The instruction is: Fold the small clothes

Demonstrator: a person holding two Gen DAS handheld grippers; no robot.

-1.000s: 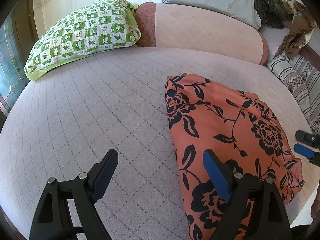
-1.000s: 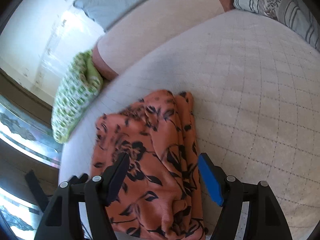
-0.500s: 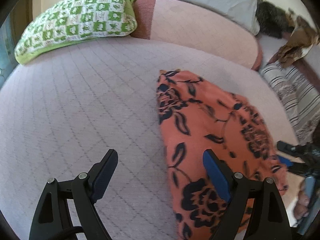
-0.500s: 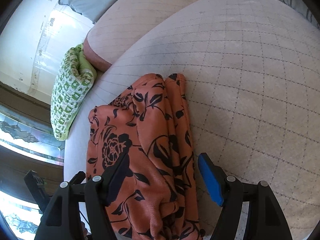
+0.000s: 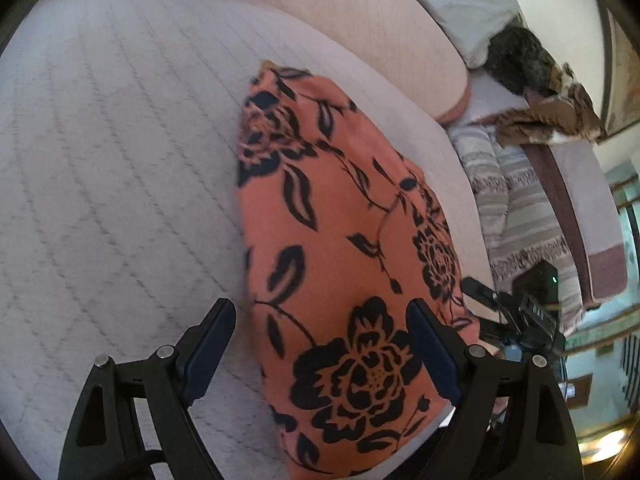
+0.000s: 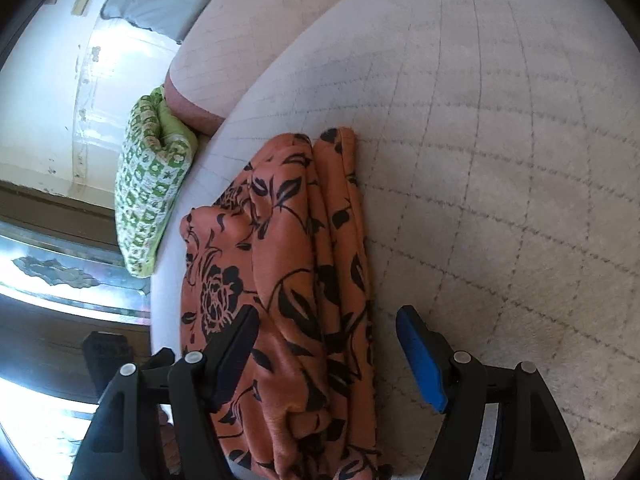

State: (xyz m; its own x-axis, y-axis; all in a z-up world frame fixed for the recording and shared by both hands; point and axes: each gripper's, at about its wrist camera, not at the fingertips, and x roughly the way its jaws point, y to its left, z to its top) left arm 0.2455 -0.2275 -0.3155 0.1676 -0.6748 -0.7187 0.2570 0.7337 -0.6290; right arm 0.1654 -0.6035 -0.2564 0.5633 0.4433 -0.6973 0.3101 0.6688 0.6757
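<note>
- A quilted, pale bedspread is seen stretched over a bed, with a long pinkish bolster at the far edge and a green-and-white checked pillow beside it.
- Striped bedding and a brown heap of cloth are piled off to one side, well apart from the work.
- An orange garment with a black flower print is laid on the bedspread near the front edge, lengthwise away from the cameras; in the right wrist view it is bunched into long ridges and loose folds.
- The left gripper is held wide open above the garment's near end, nothing clamped; one finger is over bare bedspread, the other over the cloth, so the garment's side edge falls between the jaws.
- The right gripper is likewise spread wide and empty, with the rumpled near end and its thick ridge between the jaws; the blue pad is over bare bedspread just beside the cloth's edge.
- The cloth is judged light, thin and limp: it will sag, slide on itself and shed a shallow pinch.
- A hold is best taken at the two near corners or along the hem, one gripper each, with only the wanted layer caught.
- The stacked ridges are best avoided, since several layers could be gathered at once.
</note>
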